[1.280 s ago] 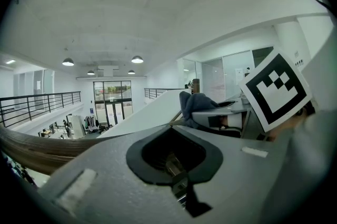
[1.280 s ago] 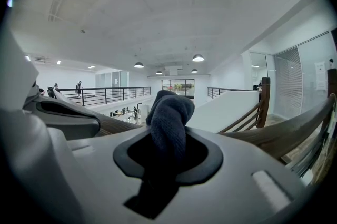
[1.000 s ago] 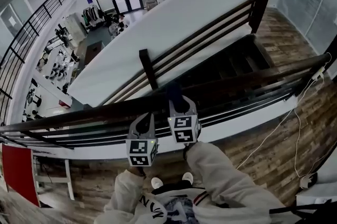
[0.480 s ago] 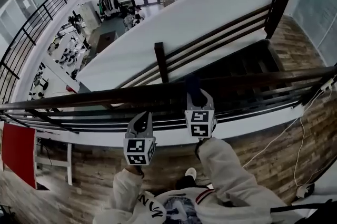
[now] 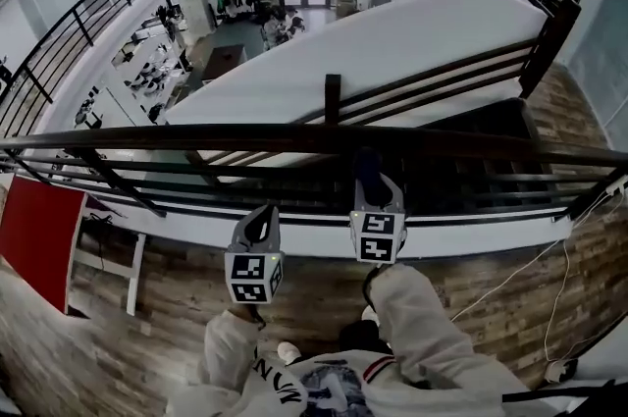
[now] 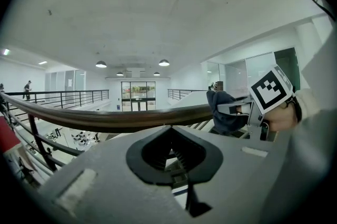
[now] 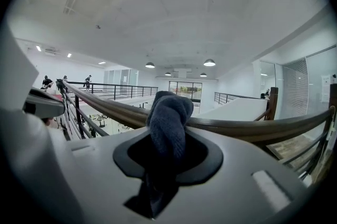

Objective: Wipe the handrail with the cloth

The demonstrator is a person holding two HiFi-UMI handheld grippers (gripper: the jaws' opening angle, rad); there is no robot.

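The dark wooden handrail (image 5: pixel 196 138) runs level across the head view. My right gripper (image 5: pixel 372 182) is shut on a dark blue cloth (image 5: pixel 367 162), which lies against the handrail's near side. In the right gripper view the cloth (image 7: pixel 168 123) bulges out of the closed jaws in front of the handrail (image 7: pixel 253 130). My left gripper (image 5: pixel 264 213) hangs shut and empty to the left, a little below the rail. The left gripper view shows the left gripper (image 6: pixel 176 165) just under the handrail (image 6: pixel 105 118), with the right gripper's cloth (image 6: pixel 225 112) to the right.
Thin metal bars (image 5: pixel 147 172) run below the rail. Beyond it drop a staircase (image 5: pixel 461 140), a white sloped wall (image 5: pixel 392 42) and the lower floor (image 5: pixel 186 23). I stand on wood flooring (image 5: pixel 147 317). A white cable (image 5: pixel 549 258) trails at the right.
My right gripper has carried the cloth a little to the right along the rail. The view has swung, so the rail now lies level. My left gripper stays low and shut.
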